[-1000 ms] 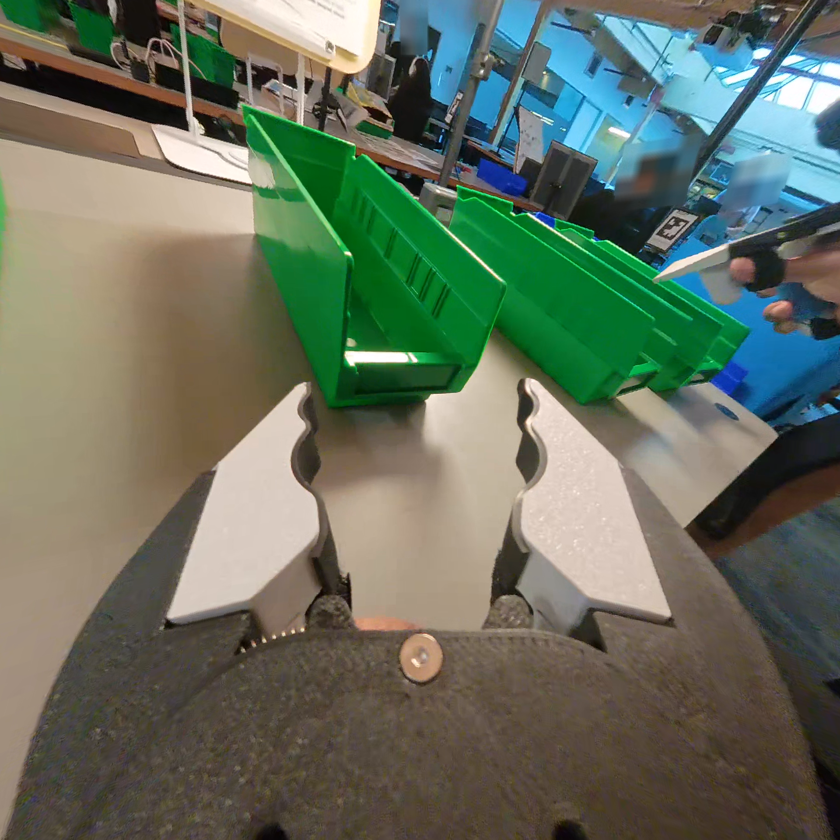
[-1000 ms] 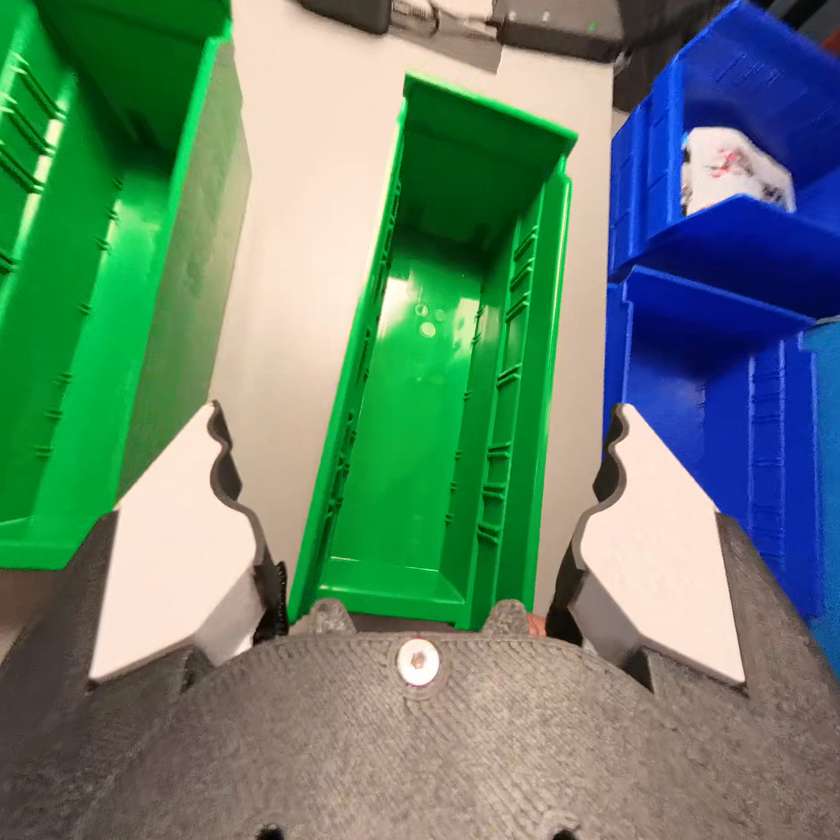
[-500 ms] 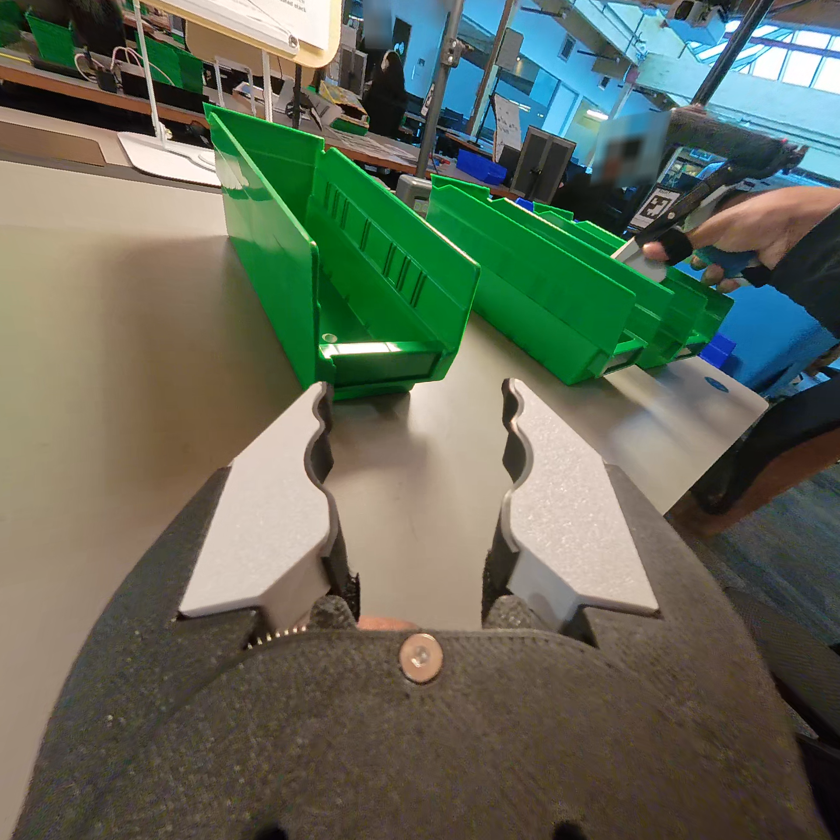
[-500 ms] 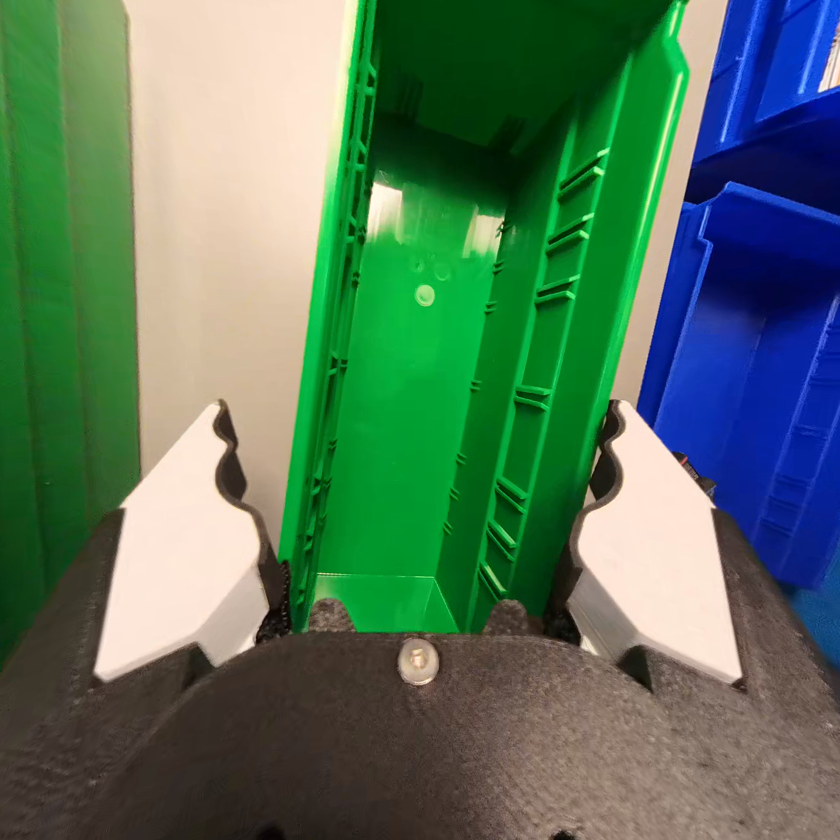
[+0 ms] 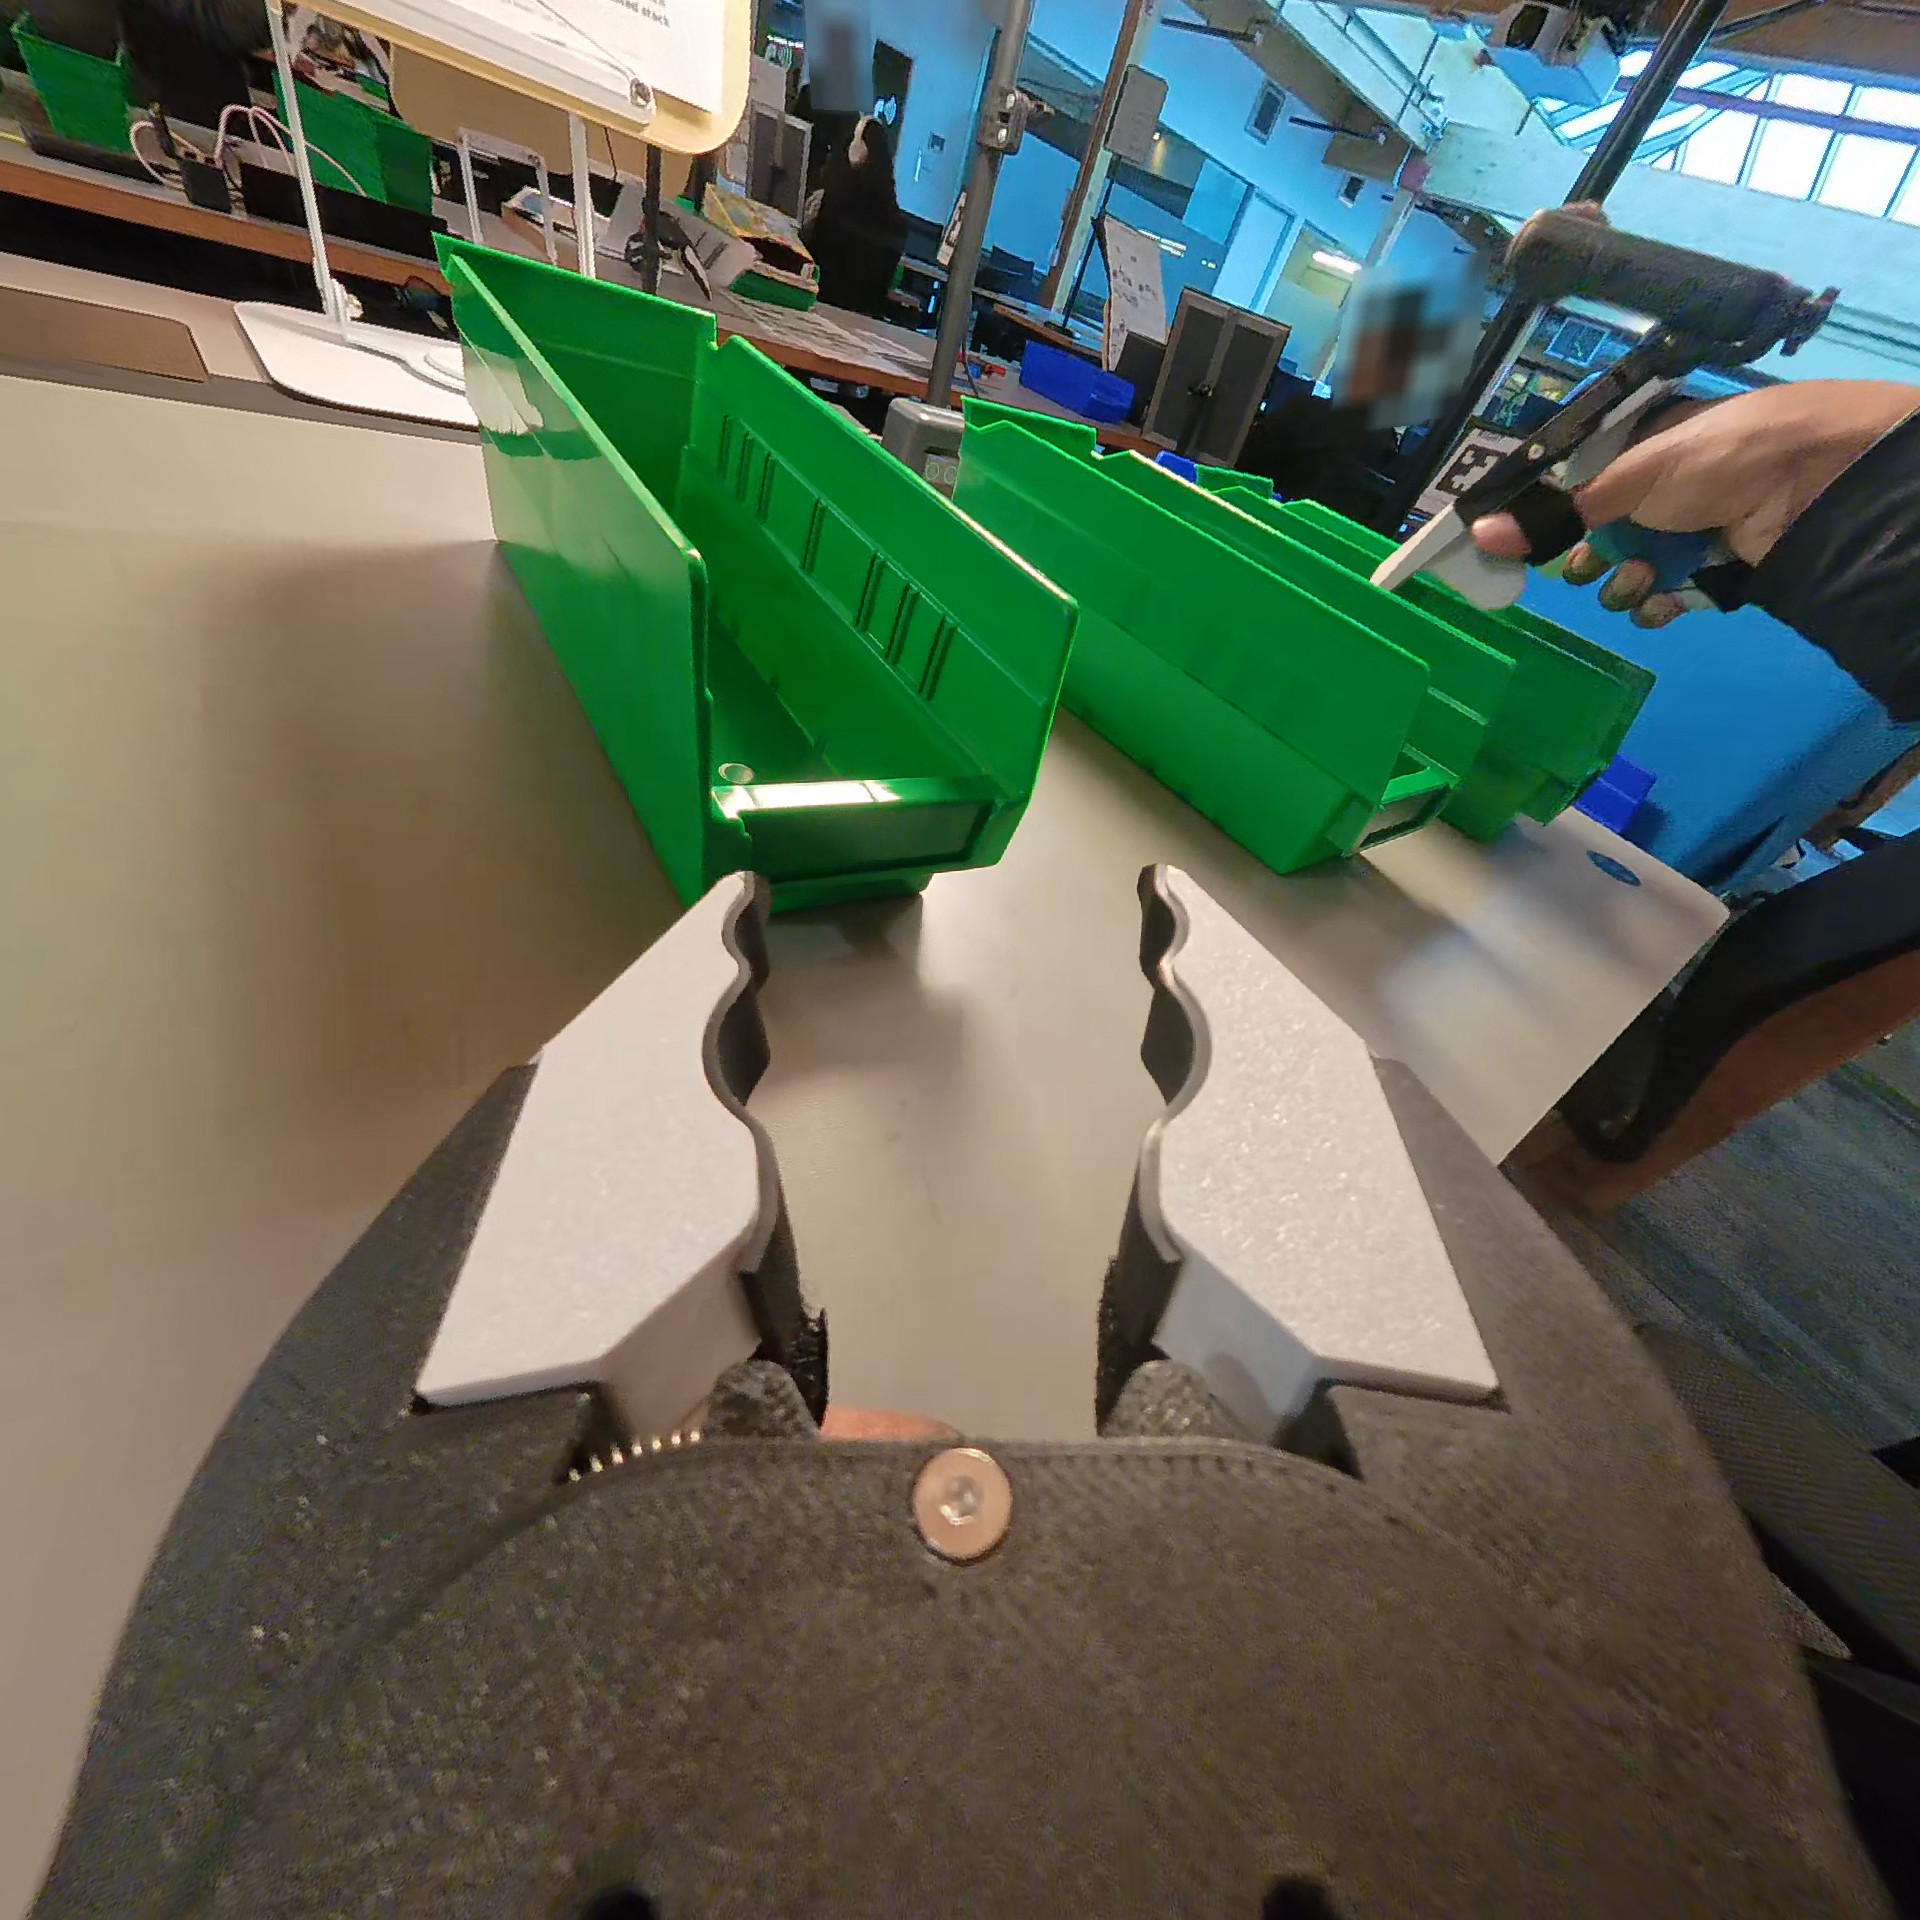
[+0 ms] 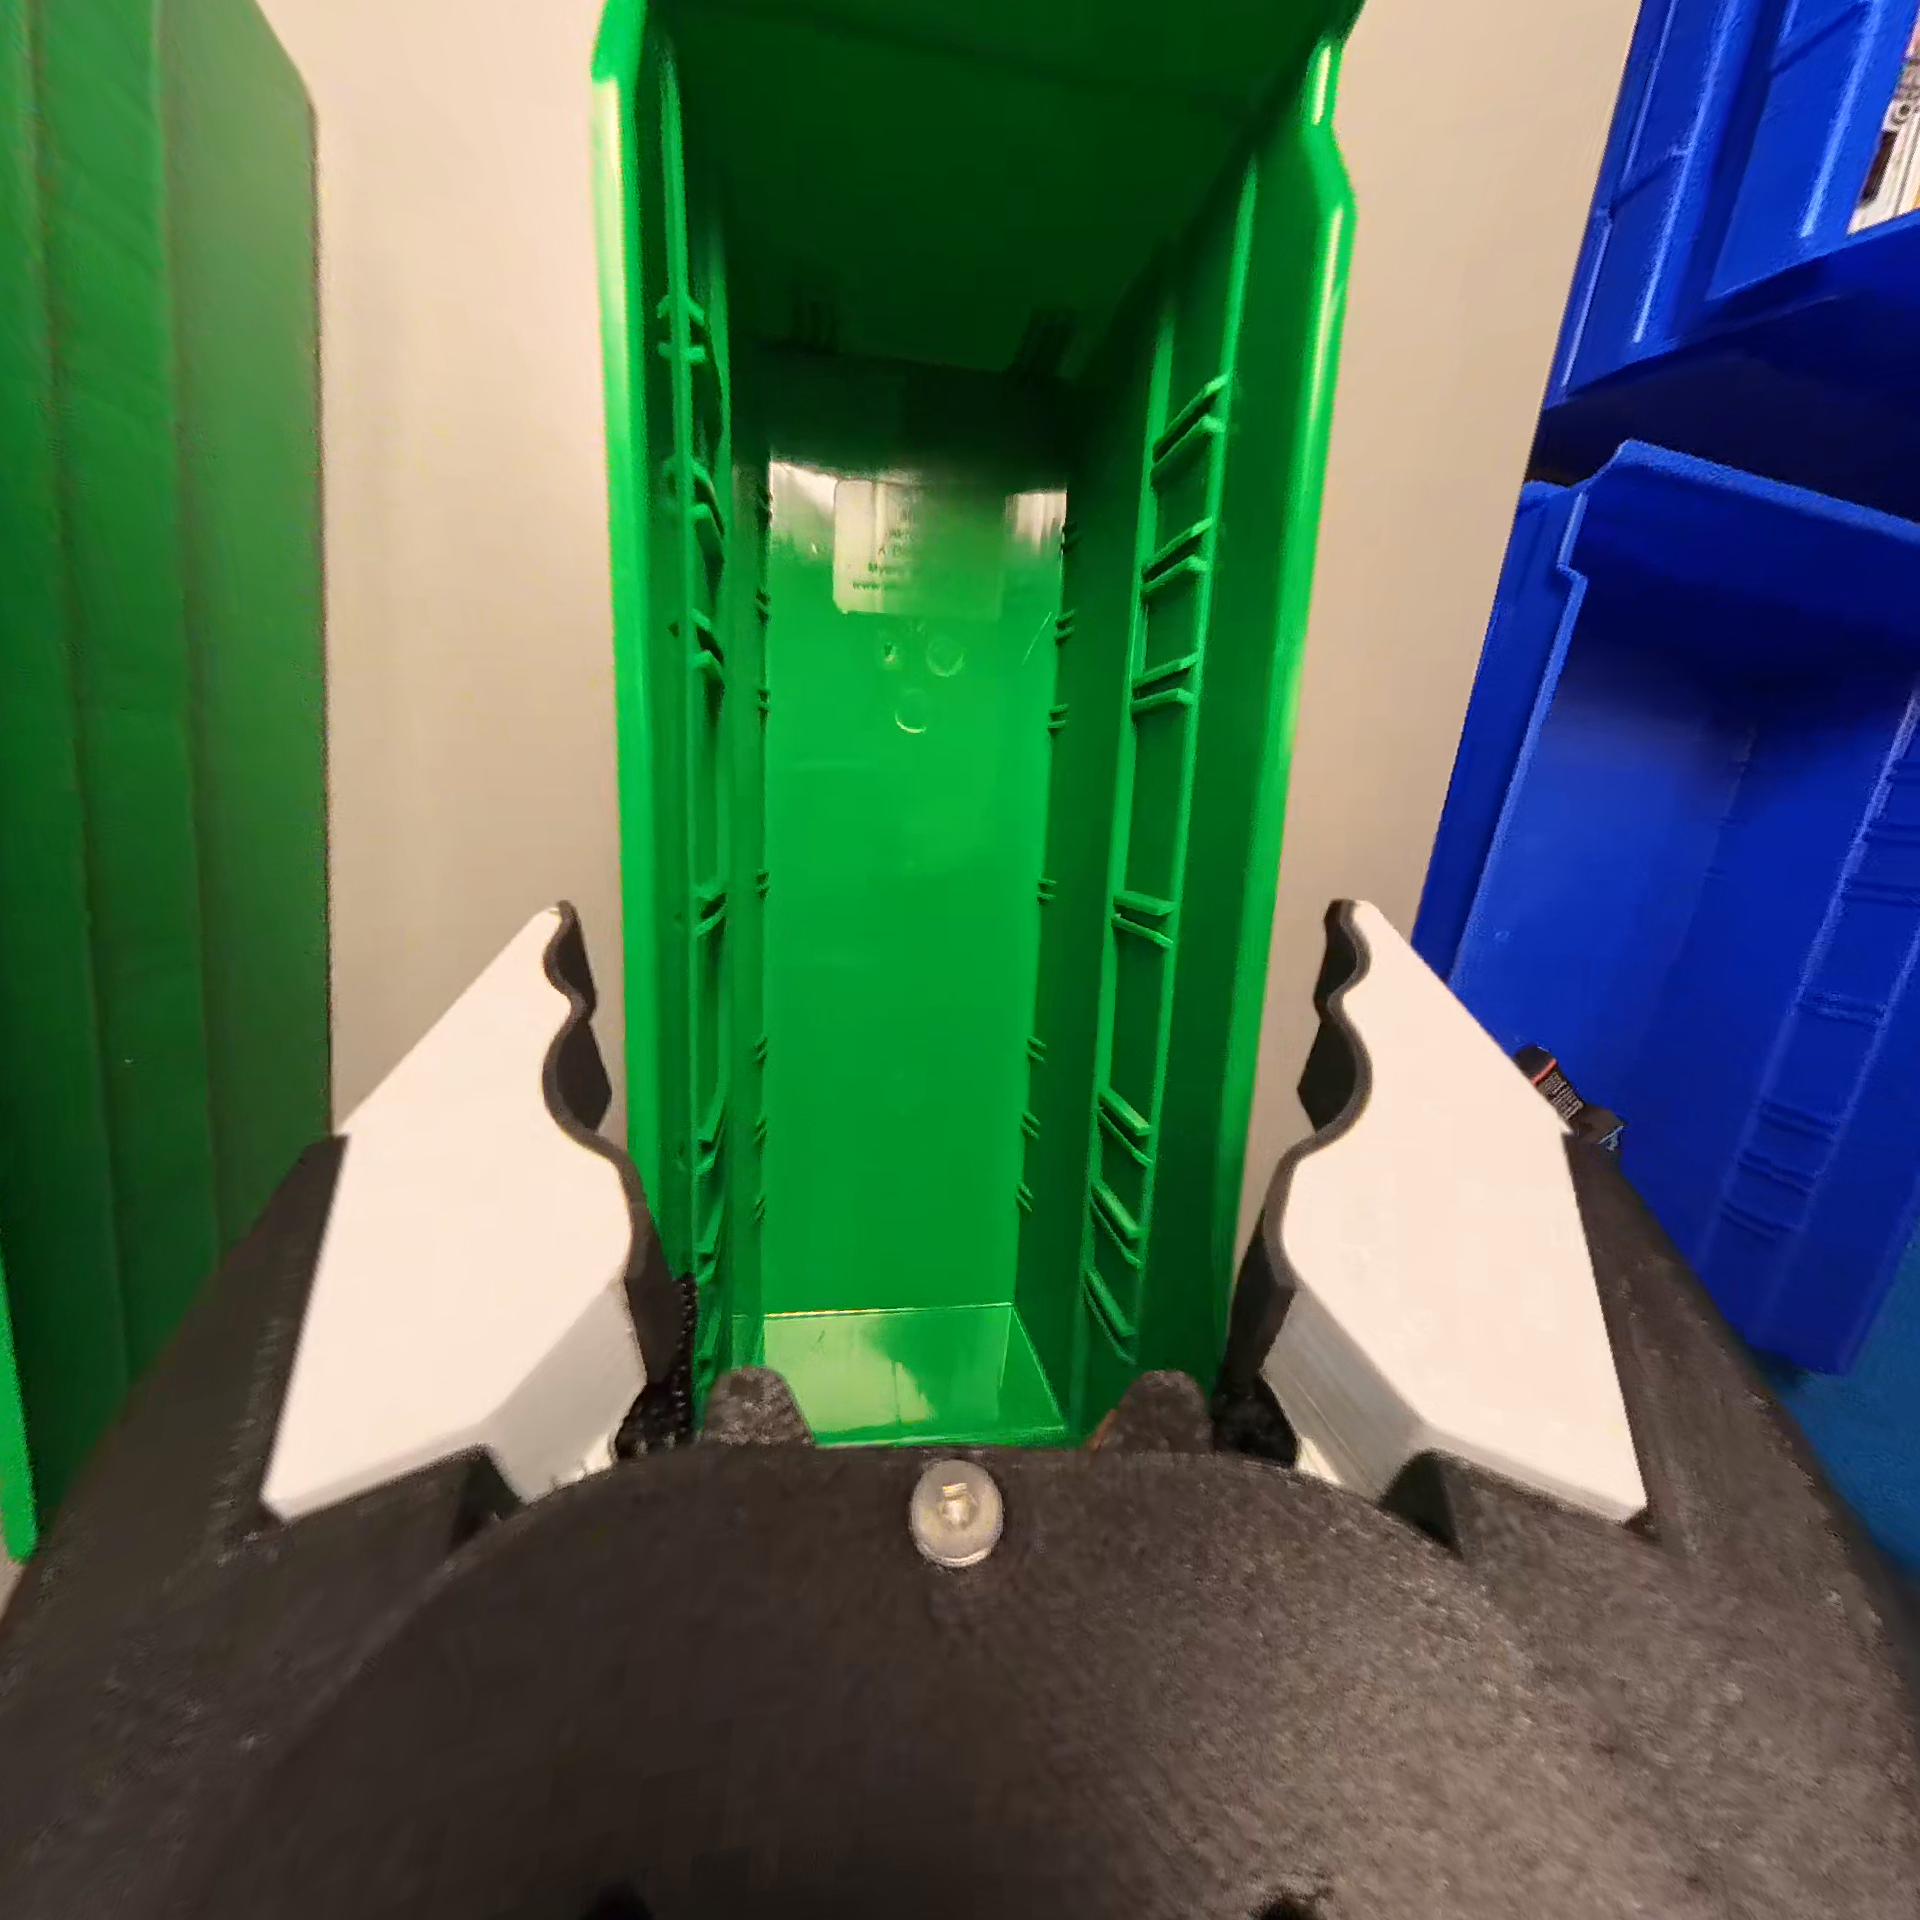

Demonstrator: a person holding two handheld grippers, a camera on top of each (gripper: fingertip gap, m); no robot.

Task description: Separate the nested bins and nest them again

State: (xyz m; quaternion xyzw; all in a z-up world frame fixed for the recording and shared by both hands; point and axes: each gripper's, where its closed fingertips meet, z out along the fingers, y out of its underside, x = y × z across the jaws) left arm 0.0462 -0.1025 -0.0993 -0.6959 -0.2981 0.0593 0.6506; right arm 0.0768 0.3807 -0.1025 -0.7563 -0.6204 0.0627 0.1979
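Grey worktop (image 5: 260, 727) fills most of the left wrist view, broad and matte, running out to a rounded far corner. Green bins line up across it: one long bin (image 5: 644, 582) stands alone, its low front end just ahead of the left claw (image 5: 951, 894), and a second green bin (image 5: 1226, 665) sits apart to its right, with more green bins (image 5: 1538, 686) packed close behind that one. Over on the right wrist view, blue bins (image 6: 1714, 831) stack up at the right side, and a tall green wall (image 6: 156, 727) fills the left edge.

The right claw (image 6: 951, 935) is spread wide around a narrow green bin (image 6: 914, 935), one finger on each side of it; a sliver of pale worktop shows between each pad and the bin wall, so nothing is gripped. In the left wrist view a hand (image 5: 1714, 488) grips this claw's handle above the far bins.

The left claw stands released too, fingers (image 5: 644, 1091) parted over bare worktop, short of the bin's front lip.
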